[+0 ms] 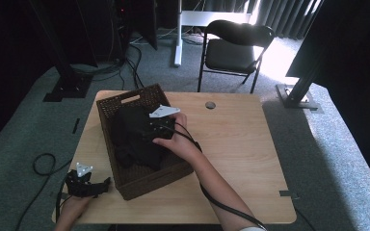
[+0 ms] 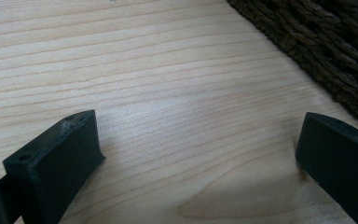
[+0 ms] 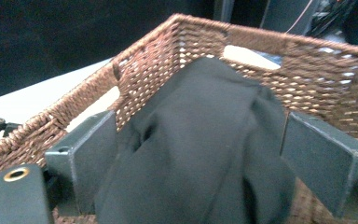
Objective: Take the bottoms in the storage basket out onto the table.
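the black cloth point(image 3: 200, 149) lies bunched in the brown wicker basket point(image 1: 139, 185) on the wooden table point(image 1: 236, 154), and the right gripper point(image 3: 200, 154) reaches in with its jaws spread either side of a raised fold. the left gripper point(image 2: 196, 158) rests released on the bare table just beside the basket's outer wall.

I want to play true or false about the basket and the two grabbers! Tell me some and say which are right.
1. The black cloth lies inside the brown woven basket. True.
2. The left gripper is pinching the cloth. False: its jaws are apart over bare wooden table.
3. The right gripper has cloth between its jaws. True.
4. A chair stands on the table. False: it stands on the floor beyond it.
5. The basket is tipped over. False: it sits upright.
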### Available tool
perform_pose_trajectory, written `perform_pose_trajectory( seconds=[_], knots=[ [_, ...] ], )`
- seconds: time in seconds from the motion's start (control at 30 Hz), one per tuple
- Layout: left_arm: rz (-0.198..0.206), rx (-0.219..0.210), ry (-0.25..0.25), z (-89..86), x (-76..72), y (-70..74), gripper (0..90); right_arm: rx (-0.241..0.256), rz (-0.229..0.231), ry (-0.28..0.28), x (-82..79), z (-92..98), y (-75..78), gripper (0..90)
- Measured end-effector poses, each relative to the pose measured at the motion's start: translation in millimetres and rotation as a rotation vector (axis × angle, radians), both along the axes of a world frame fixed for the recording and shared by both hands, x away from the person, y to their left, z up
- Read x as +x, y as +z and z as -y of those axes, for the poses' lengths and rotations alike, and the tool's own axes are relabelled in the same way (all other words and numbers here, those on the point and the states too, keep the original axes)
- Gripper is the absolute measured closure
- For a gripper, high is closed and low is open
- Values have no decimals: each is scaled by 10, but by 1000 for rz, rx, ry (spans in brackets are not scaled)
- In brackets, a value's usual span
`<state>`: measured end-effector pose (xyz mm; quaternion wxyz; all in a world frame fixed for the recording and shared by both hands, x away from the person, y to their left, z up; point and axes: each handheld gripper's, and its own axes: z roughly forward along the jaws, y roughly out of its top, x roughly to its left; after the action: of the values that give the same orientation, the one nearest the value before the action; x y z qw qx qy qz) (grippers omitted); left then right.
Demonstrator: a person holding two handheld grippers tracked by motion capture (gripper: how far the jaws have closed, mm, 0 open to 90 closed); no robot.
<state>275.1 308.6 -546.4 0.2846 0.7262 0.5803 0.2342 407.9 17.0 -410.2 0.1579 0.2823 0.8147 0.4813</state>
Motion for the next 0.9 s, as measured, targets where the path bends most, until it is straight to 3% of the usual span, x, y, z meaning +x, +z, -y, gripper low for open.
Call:
perform_pose_trajectory(
  seconds=[0.13,0.27,0.47,0.77,0.9],
  knots=[
    [0,-1,-2,-1,1,0,1,-3,-4,-4,63,-97,-29,112],
    [-1,1,-2,-1,1,1,1,-41,-19,-41,156,-249,-100,112],
    [0,0,-2,-1,1,0,1,-55,-59,-109,241,-385,-183,112],
    [0,-2,-1,1,1,-1,1,-167,-159,-166,320,-579,-340,112],
    [-3,0,-4,-2,1,1,1,-192,-152,-157,370,-616,-431,112]
  ],
)
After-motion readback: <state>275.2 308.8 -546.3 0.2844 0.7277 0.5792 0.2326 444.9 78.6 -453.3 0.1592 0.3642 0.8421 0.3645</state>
